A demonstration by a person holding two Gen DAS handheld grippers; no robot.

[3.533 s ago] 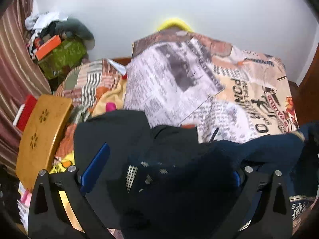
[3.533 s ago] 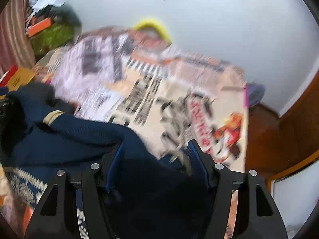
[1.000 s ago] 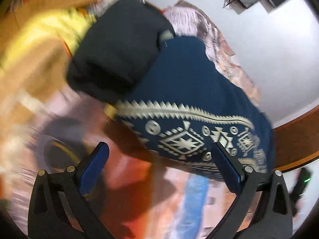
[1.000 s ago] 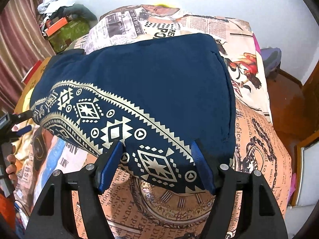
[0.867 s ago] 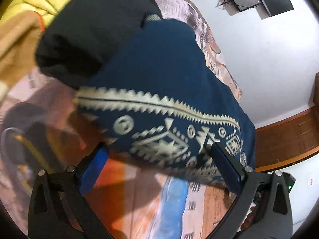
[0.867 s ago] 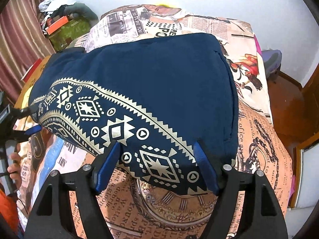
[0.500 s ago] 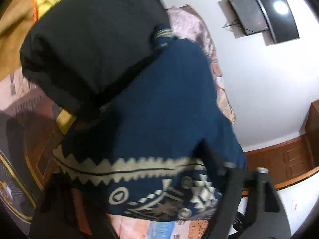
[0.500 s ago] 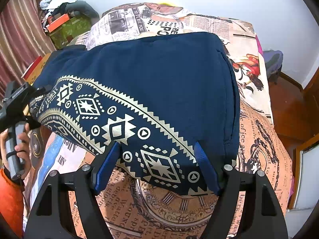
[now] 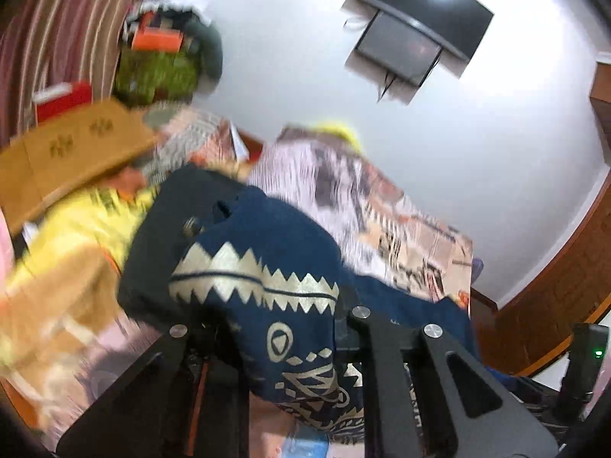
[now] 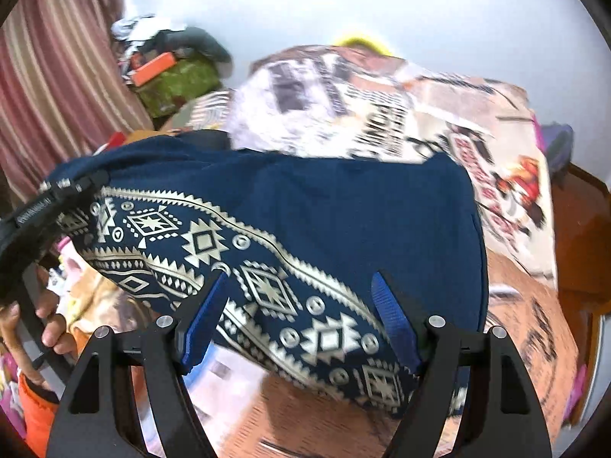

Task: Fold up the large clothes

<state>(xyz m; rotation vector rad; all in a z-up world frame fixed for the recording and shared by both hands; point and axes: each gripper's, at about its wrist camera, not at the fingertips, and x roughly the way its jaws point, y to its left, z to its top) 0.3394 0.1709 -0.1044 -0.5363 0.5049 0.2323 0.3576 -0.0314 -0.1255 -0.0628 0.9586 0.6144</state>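
A navy garment (image 10: 343, 198) with a gold geometric border lies spread on the newspaper-print bed sheet (image 10: 439, 122). My left gripper (image 9: 282, 316) has the garment's patterned left corner (image 9: 267, 282) bunched between its fingers. Its jaws are closing, pinching the cloth and holding it lifted. The right wrist view shows that left gripper (image 10: 65, 187) at the garment's left end, with a person's hand (image 10: 49, 328) on its handle. My right gripper (image 10: 301, 275) stands open above the gold hem, and its blue pads (image 10: 202, 320) touch no cloth. A black garment (image 9: 160, 252) lies against the navy one.
A wooden board (image 9: 68, 152) and yellow cloth (image 9: 76, 229) lie left of the bed. A green bag with clutter (image 10: 175, 76) stands before a striped curtain (image 10: 57, 76). A screen (image 9: 412, 38) hangs on the white wall. Wooden panelling (image 9: 553, 286) is at the right.
My left gripper went from wide open to pinching the garment's left corner, then rose and tilted up with it. My right gripper drew back a little and stayed open.
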